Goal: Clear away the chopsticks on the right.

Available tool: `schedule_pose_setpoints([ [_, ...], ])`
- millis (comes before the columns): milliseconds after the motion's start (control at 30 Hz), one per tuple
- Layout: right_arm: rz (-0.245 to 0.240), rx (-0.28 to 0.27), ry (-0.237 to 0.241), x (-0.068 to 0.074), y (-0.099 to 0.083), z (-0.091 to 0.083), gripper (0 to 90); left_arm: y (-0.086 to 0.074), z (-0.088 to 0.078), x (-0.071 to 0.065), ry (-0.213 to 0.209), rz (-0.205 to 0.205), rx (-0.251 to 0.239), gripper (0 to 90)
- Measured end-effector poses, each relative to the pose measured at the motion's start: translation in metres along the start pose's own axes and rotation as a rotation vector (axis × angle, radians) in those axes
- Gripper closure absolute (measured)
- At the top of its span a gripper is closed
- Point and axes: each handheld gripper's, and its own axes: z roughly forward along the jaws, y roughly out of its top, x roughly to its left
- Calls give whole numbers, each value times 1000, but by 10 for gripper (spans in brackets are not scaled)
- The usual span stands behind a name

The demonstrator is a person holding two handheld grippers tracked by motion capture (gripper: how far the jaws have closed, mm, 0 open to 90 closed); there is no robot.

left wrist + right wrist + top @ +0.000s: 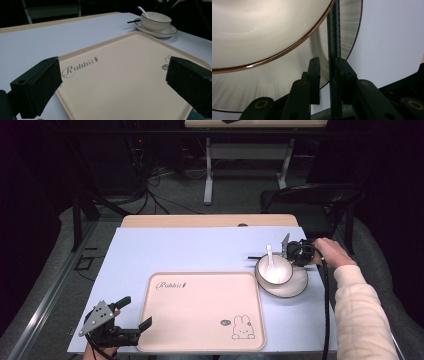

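High view looks down and forward over the whole table (150, 245), left gripper view sits low across the tray (120, 82) toward the far bowl (155, 21), right gripper view's jammed up against that same bowl (262, 30).

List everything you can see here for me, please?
mat: one, pale blue, covering the tabletop
tray: one, cream with a rabbit print, near edge of the mat
plate: one, white with a dark rim, right of the tray
bowl: one, white, on the plate
spoon: one, white, in the bowl
stick: one, black, across the plate's far rim
chair: one, black, beyond the table
left claw: black, open, at the tray's near left corner
right claw: black, jaws either side of the stick
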Motion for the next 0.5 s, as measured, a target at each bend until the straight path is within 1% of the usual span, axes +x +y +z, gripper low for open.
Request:
schedule_pose_setpoints([
  [33,-12,9,-8,0,0,0,748,0,0,0,0,2,1,0],
  [67,-6,29,-2,0,1,0,752,0,0,0,0,3,2,1],
  [133,-18,31,2,0,1,2,758,0,0,0,0,3,3,0],
  [200,-17,39,8,0,2,5,773,0,0,0,1,3,2,1],
  [267,-20,35,6,0,2,6,787,0,0,0,1,2,6,0],
  [300,-26,44,16,-1,3,5,802,0,0,0,0,3,6,1],
  [333,-35,34,16,-2,3,6,816,0,0,0,0,3,7,1],
  [367,-26,36,19,-1,3,6,841,0,0,0,0,3,4,1],
  [433,-22,30,18,-1,2,7,845,0,0,0,0,0,3,0],
  [467,-29,57,36,-2,3,5,846,0,0,0,0,3,3,1],
  [500,-30,18,25,-2,2,7,847,0,0,0,0,0,3,1],
])
